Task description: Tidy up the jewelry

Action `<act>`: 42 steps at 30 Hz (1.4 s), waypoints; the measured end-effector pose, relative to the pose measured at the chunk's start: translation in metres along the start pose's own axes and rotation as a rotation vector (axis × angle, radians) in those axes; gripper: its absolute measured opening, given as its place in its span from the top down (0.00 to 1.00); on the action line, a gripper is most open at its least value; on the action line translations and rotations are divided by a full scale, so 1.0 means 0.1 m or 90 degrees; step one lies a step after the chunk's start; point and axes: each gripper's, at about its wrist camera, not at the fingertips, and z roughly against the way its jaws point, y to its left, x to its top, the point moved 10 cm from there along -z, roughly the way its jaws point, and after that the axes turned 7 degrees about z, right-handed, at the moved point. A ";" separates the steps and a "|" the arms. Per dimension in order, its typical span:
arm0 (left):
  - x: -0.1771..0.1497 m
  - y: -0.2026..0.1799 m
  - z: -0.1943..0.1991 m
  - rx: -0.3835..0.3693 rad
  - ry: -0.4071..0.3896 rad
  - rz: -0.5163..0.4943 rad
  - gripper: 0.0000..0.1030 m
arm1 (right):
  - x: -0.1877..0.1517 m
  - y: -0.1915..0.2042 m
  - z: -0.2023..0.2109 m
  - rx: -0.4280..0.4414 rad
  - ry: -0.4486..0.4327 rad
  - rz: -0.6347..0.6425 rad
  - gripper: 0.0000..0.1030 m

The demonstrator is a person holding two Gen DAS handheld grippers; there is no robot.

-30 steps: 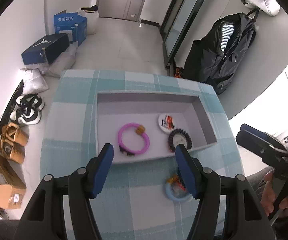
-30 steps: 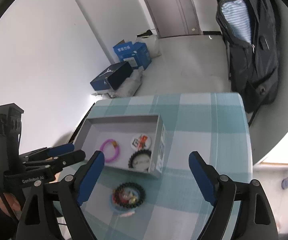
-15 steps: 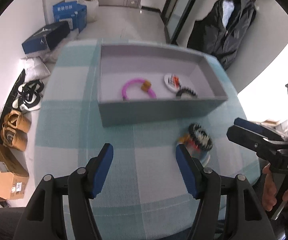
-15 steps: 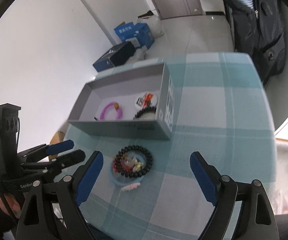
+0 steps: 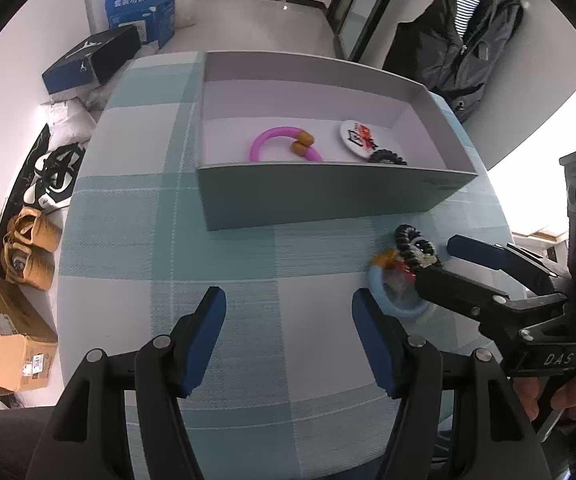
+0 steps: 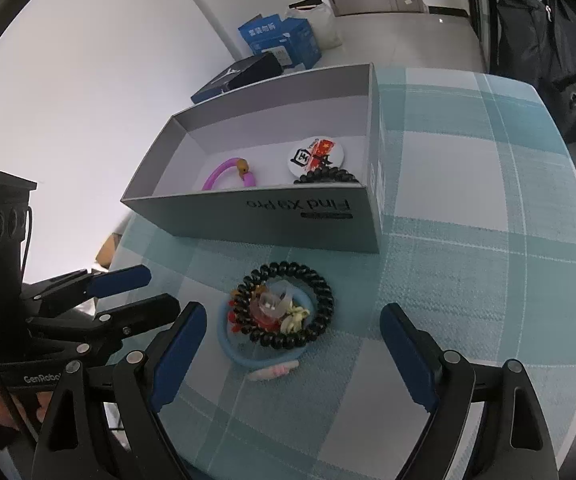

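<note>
The grey box (image 6: 272,216) carries "Find X9 Pro" on its near long wall, read upside down from the right wrist view; small print on its right end wall is too fine to read. The left gripper's (image 5: 288,320) black body shows "GenRobot" in white in the right wrist view, with the last letter cut off, and the right gripper's (image 6: 291,340) body shows "DAS" in the left wrist view. On the floor stand a blue carton (image 6: 280,40) with white Chinese characters and a dark shoebox (image 5: 92,60) with a white jumping-figure logo.

The box lies open-topped on the teal checked tablecloth (image 6: 467,184), its long axis running across the table. Inside it lie a pink bracelet (image 5: 284,146) with two amber beads (lying flat toward the left half), a round white badge (image 6: 311,156) with red and black print, and a black beaded bracelet (image 6: 327,178) against the near wall at the right end.

The loose jewelry pile (image 6: 276,312) sits on the cloth just in front of the box: a black bead bracelet (image 6: 311,320) on top of a light blue ring (image 6: 232,344), with red beads, a clear piece and small pale charms in the middle, and a pale pink piece at the near edge.

The right gripper hangs over this pile, jaws wide apart and touching nothing. The left gripper's jaws are apart over bare cloth, left of the pile.
</note>
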 end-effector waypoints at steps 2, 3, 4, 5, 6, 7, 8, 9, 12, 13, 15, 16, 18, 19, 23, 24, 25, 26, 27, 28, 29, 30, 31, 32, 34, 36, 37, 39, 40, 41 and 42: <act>-0.02 0.01 -0.01 0.001 0.004 0.001 0.41 | 0.01 -0.01 0.00 0.003 -0.003 -0.007 0.14; -0.02 0.01 -0.02 0.001 0.005 0.000 0.41 | 0.01 -0.03 0.00 0.005 -0.004 -0.011 0.14; -0.02 0.00 -0.02 0.000 0.007 -0.003 0.41 | 0.00 -0.03 0.01 0.007 -0.006 -0.014 0.15; -0.03 -0.01 -0.02 -0.001 0.007 -0.006 0.41 | -0.01 -0.03 0.01 0.005 -0.007 -0.013 0.18; -0.03 -0.02 -0.02 0.000 0.007 -0.011 0.41 | 0.02 -0.03 0.00 0.000 -0.007 -0.011 0.21; -0.03 -0.03 -0.02 0.001 0.006 -0.015 0.41 | 0.01 -0.01 -0.01 -0.006 -0.006 -0.002 0.29; -0.03 -0.03 -0.02 0.000 0.006 -0.019 0.41 | 0.03 0.01 -0.02 -0.010 -0.002 0.007 0.33; -0.03 -0.05 -0.02 -0.001 0.006 -0.021 0.41 | 0.03 0.02 -0.02 -0.017 -0.001 0.016 0.34; -0.04 -0.05 -0.02 -0.007 0.008 -0.021 0.41 | 0.00 0.09 -0.04 -0.011 0.001 0.037 0.50; -0.03 -0.05 -0.02 -0.007 0.010 -0.020 0.41 | -0.01 0.10 -0.05 -0.011 0.003 0.041 0.51; -0.03 -0.04 -0.03 -0.008 0.011 -0.019 0.41 | 0.00 0.10 -0.04 -0.014 -0.001 0.047 0.53; -0.03 -0.04 -0.02 -0.008 0.011 -0.018 0.41 | 0.00 0.10 -0.03 -0.010 -0.003 0.043 0.54; -0.03 -0.04 -0.02 -0.009 0.011 -0.016 0.41 | 0.00 0.08 -0.01 0.000 -0.005 0.030 0.56; -0.02 -0.04 -0.02 -0.010 0.011 -0.016 0.41 | 0.01 0.06 0.00 0.008 -0.007 0.020 0.57; 0.00 -0.07 -0.01 -0.015 0.004 -0.014 0.41 | 0.02 0.03 0.10 0.035 -0.025 -0.005 0.58; 0.01 -0.08 0.00 -0.016 0.002 -0.014 0.41 | 0.04 0.02 0.13 0.038 -0.031 -0.009 0.58; 0.02 -0.09 0.00 -0.018 0.001 -0.014 0.41 | 0.04 0.01 0.15 0.042 -0.035 -0.012 0.58; 0.03 -0.10 0.01 -0.019 -0.002 -0.014 0.41 | 0.05 0.00 0.18 0.050 -0.041 -0.018 0.58; 0.04 -0.11 0.02 -0.021 -0.005 -0.014 0.41 | 0.05 0.00 0.19 0.052 -0.044 -0.021 0.58; 0.05 -0.13 0.03 -0.027 -0.007 -0.016 0.41 | 0.06 -0.02 0.22 0.055 -0.048 -0.026 0.58; 0.04 -0.17 0.03 -0.034 -0.008 -0.020 0.41 | 0.06 -0.05 0.26 0.058 -0.055 -0.031 0.58; 0.04 -0.21 0.04 -0.042 -0.009 -0.024 0.41 | 0.05 -0.10 0.32 0.060 -0.059 -0.034 0.58; 0.03 -0.26 0.04 -0.052 -0.008 -0.031 0.41 | 0.05 -0.13 0.36 0.064 -0.066 -0.039 0.58; 0.01 -0.31 0.03 -0.060 -0.004 -0.038 0.41 | 0.06 -0.16 0.42 0.066 -0.073 -0.044 0.58; -0.04 -0.41 0.00 -0.069 0.010 -0.057 0.41 | 0.10 -0.18 0.48 0.069 -0.086 -0.052 0.58; -0.11 -0.51 -0.04 -0.070 0.019 -0.080 0.41 | 0.11 -0.23 0.55 0.065 -0.098 -0.060 0.58; -0.13 -0.56 -0.06 -0.067 0.021 -0.095 0.41 | 0.13 -0.25 0.57 0.063 -0.103 -0.066 0.58; -0.17 -0.66 -0.10 -0.069 0.024 -0.121 0.41 | 0.14 -0.30 0.60 0.062 -0.110 -0.077 0.58; -0.17 -0.70 -0.10 -0.072 0.024 -0.130 0.41 | 0.14 -0.34 0.62 0.062 -0.113 -0.083 0.58; -0.19 -0.72 -0.12 -0.070 0.026 -0.139 0.41 | 0.14 -0.33 0.62 0.062 -0.114 -0.085 0.58; -0.20 -0.73 -0.15 -0.055 0.029 -0.147 0.41 | 0.14 -0.34 0.62 0.061 -0.115 -0.088 0.58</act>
